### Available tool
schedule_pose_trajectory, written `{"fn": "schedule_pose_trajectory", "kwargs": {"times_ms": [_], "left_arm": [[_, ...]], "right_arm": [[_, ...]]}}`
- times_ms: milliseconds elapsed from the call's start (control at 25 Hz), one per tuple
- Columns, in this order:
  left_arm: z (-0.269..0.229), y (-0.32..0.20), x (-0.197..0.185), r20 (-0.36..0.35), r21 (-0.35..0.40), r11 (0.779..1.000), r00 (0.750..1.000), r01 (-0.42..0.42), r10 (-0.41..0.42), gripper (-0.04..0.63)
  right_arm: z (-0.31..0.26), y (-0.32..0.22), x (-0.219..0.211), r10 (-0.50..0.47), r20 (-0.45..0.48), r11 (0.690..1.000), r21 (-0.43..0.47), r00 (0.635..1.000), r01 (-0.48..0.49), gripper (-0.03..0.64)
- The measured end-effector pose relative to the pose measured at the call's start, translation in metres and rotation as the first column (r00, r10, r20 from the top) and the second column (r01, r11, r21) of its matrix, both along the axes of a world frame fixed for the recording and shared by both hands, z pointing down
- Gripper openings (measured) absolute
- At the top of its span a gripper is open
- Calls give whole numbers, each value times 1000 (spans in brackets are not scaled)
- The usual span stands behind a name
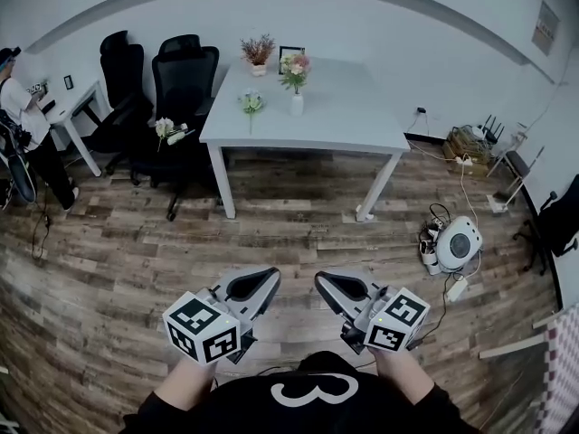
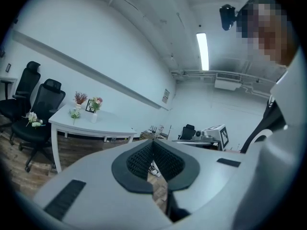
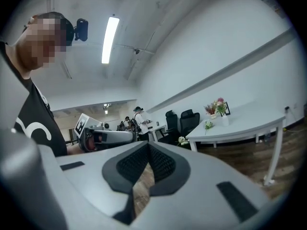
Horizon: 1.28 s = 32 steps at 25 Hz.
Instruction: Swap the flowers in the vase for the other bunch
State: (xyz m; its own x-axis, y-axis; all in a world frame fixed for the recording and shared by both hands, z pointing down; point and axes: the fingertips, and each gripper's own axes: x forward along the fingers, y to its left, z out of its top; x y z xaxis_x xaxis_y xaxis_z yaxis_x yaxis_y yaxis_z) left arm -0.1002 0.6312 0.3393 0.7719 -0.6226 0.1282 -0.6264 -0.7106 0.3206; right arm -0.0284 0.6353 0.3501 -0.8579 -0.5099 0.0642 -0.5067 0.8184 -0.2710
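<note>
Well, my left gripper [image 1: 257, 286] and right gripper [image 1: 333, 287] have fingers shut, holding nothing. Pulling the flowers [image 1: 295, 67] too fast could tip the vase [image 1: 297, 106].

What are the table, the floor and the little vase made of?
Table: a smooth, matte white top with no grain showing, so probably a painted or coated board.
Floor: brown planks with grain lines and seams. It could be real wood or wood-look laminate; I can't tell which.
Vase: small, plain and white, perhaps ceramic or glass. It is too small here to be sure.
</note>
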Motion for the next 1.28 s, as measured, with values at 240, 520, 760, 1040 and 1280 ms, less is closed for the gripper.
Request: {"fn": "schedule_pose_trajectory", "kwargs": {"times_ms": [240, 520, 760, 1040, 1280], "left_arm": [[-5, -6, 2, 2, 11, 1000, 1000, -11, 11, 11], [-13, -54, -1, 14, 42, 999, 1000, 13, -14, 9], [4, -135, 1, 25, 18, 998, 998, 62, -63, 11], [22, -272, 23, 51, -59, 994, 995, 89, -86, 9], [8, -400, 49, 33, -78, 991, 994, 111, -109, 11]], "right_arm": [[-2, -9, 5, -2, -12, 1000, 1, 1000, 2, 8], [-16, -62, 7, -21, 16, 998, 59, 1000, 20, 8], [2, -147, 20, -24, 11, 998, 62, 1000, 23, 8], [9, -289, 47, -54, 27, 998, 38, 998, 52, 8], [-8, -412, 70, -90, 41, 995, 47, 995, 88, 9]]}}
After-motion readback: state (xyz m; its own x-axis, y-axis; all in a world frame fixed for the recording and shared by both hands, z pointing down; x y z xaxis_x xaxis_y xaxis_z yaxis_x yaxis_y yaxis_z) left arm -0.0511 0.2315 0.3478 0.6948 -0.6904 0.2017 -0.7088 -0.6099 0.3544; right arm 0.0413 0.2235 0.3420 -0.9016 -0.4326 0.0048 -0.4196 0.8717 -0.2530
